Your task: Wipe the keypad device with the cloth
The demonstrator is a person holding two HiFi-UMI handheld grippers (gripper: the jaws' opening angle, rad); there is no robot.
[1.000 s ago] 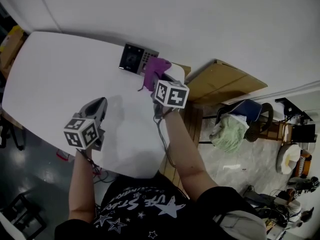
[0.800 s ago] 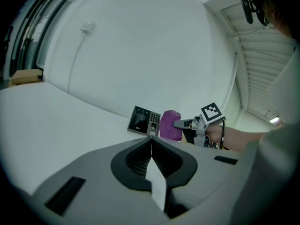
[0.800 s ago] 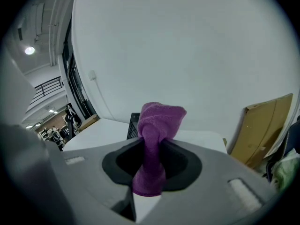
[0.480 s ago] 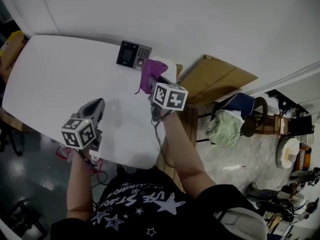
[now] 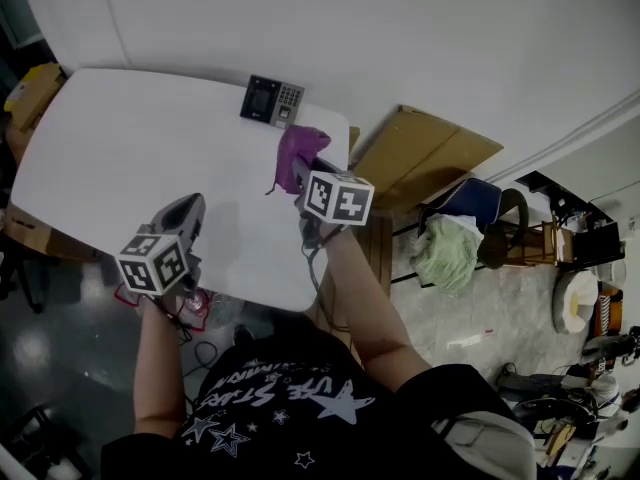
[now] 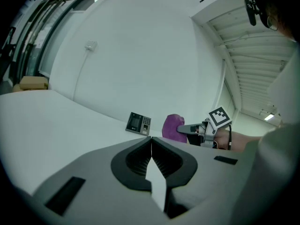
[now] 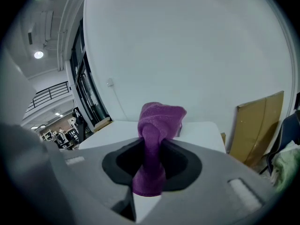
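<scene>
The keypad device (image 5: 272,100) is a dark flat box with a screen and a key grid, lying near the far edge of the white table (image 5: 120,168); it also shows in the left gripper view as the keypad device (image 6: 138,123). My right gripper (image 5: 300,173) is shut on a purple cloth (image 5: 297,154), held above the table a little short of the device. The cloth (image 7: 154,139) bunches up between the jaws in the right gripper view and hides the device there. My left gripper (image 5: 185,213) hovers over the near left of the table, shut and holding nothing.
A sheet of cardboard (image 5: 425,153) leans just past the table's right end. A chair with clothes on it (image 5: 470,233) stands on the floor to the right. A cardboard box (image 5: 35,88) sits beyond the table's left end. A white wall runs behind the table.
My right gripper has drawn back from the keypad device with the cloth, so a gap now shows between them. The left gripper has hardly moved.
</scene>
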